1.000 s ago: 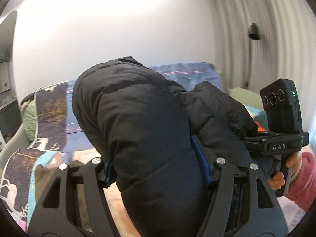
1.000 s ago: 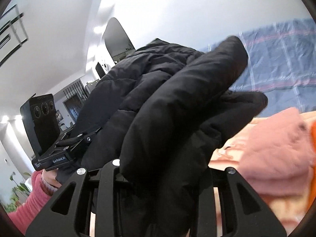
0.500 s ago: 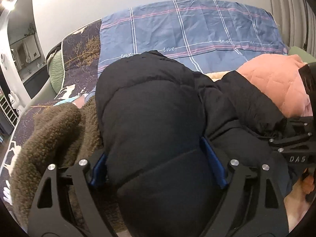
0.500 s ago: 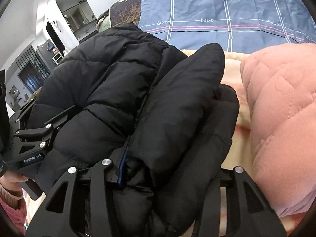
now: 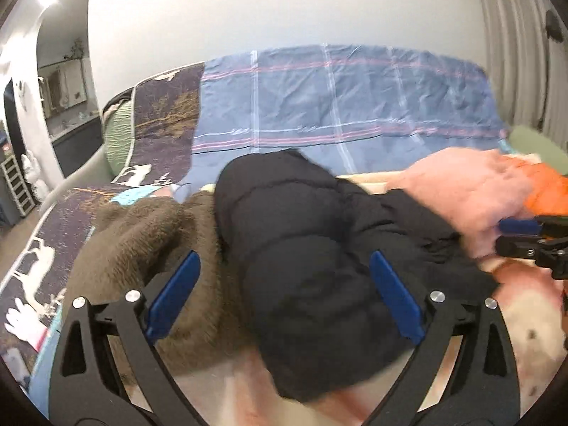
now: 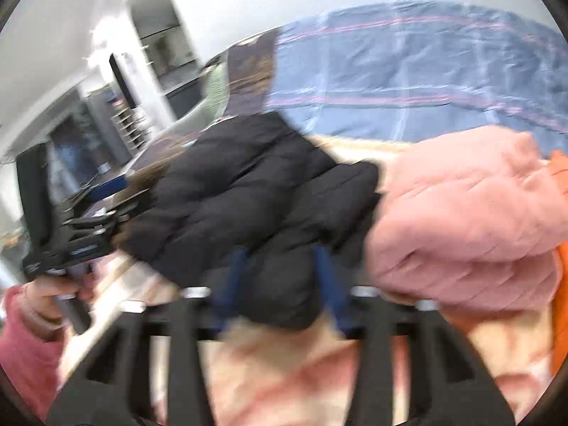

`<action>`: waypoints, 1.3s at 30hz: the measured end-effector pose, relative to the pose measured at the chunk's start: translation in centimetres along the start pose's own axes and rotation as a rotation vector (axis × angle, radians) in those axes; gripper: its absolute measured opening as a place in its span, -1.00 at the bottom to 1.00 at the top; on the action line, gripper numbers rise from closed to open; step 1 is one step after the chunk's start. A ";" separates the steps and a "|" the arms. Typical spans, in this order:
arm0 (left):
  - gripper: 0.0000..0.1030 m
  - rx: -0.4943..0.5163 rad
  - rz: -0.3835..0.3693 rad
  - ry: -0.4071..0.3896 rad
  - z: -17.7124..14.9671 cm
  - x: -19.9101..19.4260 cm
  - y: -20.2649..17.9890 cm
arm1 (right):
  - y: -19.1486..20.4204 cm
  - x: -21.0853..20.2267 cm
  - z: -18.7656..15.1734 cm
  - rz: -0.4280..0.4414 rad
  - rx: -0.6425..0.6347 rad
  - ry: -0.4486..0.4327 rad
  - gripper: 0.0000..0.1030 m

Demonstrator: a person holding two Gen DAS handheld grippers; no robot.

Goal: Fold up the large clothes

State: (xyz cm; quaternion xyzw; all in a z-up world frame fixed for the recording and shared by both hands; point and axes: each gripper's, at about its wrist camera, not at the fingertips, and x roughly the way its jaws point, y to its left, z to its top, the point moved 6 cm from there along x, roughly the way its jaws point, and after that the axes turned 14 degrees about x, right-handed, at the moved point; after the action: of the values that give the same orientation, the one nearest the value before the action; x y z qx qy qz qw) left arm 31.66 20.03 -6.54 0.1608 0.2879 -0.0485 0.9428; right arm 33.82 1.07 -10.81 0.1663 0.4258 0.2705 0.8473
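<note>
A folded black puffer jacket (image 5: pixel 319 259) lies on the bed between a brown fleece garment (image 5: pixel 149 238) and a pink quilted garment (image 5: pixel 472 184). My left gripper (image 5: pixel 284 294) is open, its blue pads (image 5: pixel 174 291) spread wide around the jacket's near end without pressing it. In the right wrist view the jacket (image 6: pixel 248 195) lies just ahead of my right gripper (image 6: pixel 280 284). Its blue pads (image 6: pixel 328 284) stand apart at the jacket's near edge. That view is motion-blurred.
A blue plaid sheet (image 5: pixel 337 106) covers the back of the bed, with a dark deer-print quilt (image 5: pixel 42 248) at left. An orange garment (image 5: pixel 546 191) lies at far right beside the pink one (image 6: pixel 461 213). The left hand-held unit shows in the right wrist view (image 6: pixel 67 245).
Both grippers carried the black jacket down onto the bed, then opened and let it go. The jacket now rests between the brown and pink garments; both grippers have drawn back a little.
</note>
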 end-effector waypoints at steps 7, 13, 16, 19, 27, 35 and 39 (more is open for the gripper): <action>0.93 0.148 0.073 0.180 -2.7 4.6 -4.4 | -3.2 11.2 -0.8 -0.180 0.124 0.141 -0.98; 0.94 -0.015 0.111 0.225 -3.5 9.3 -1.8 | -3.1 15.1 2.8 -0.179 0.115 0.108 -0.97; 0.93 -0.002 0.092 0.205 -3.5 8.4 -2.2 | -3.2 12.4 1.8 -0.197 0.066 0.066 -0.86; 0.92 0.011 0.061 0.170 -3.5 6.2 -2.8 | -3.8 7.0 0.7 -0.179 0.091 -0.014 -0.28; 0.96 -0.130 -0.011 0.046 -2.6 -4.6 -5.4 | -2.1 -5.8 -5.4 -0.201 0.016 -0.118 0.30; 0.96 -0.118 -0.042 0.042 -2.0 -14.4 -12.3 | 1.3 -19.0 -9.8 -0.271 0.053 -0.349 0.96; 0.96 -0.078 -0.016 0.013 -1.7 -18.3 -15.0 | 0.5 -23.1 -11.7 -0.327 0.085 -0.408 0.97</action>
State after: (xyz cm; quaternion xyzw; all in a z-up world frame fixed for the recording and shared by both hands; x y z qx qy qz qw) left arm 12.86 6.41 -1.75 0.1221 0.2969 -0.0438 0.9461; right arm 12.85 -11.82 -2.78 0.1819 0.2783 0.0726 0.9403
